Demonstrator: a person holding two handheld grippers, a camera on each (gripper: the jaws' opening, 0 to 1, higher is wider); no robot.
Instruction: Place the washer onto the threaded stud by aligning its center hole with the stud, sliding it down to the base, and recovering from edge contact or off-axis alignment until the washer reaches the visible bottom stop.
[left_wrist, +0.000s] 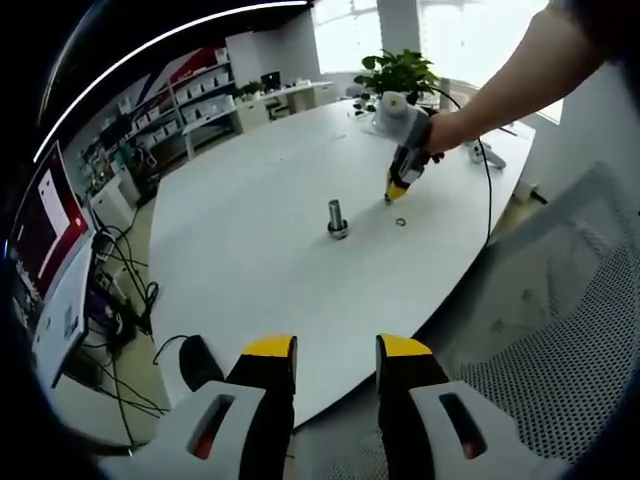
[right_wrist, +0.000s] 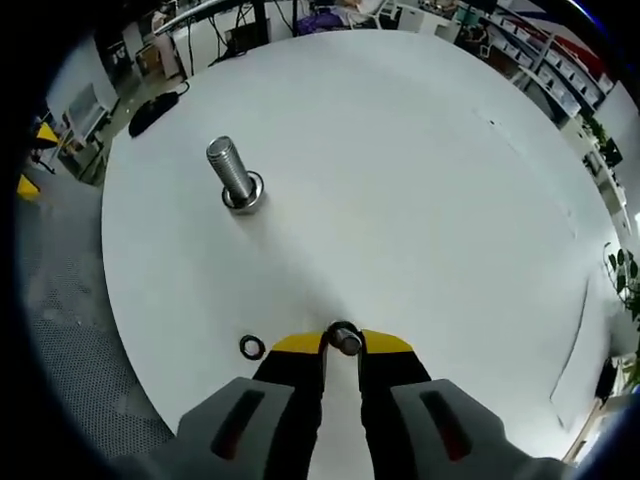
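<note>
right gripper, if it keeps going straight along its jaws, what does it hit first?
The right gripper, jaws nearly closed on a washer, points down at the bare white table, so likely the tabletop first. The threaded stud stands well off to the left of that line; a second washer lies beside the jaws.

Silver stud (right_wrist: 234, 177), dark washer (right_wrist: 252, 347), white table (right_wrist: 420, 180), yellow-tipped tool (right_wrist: 343, 342).

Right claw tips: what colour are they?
Yellow tips on a black and grey body; the right claw, shut on a washer, shows best in the right gripper view.
</note>
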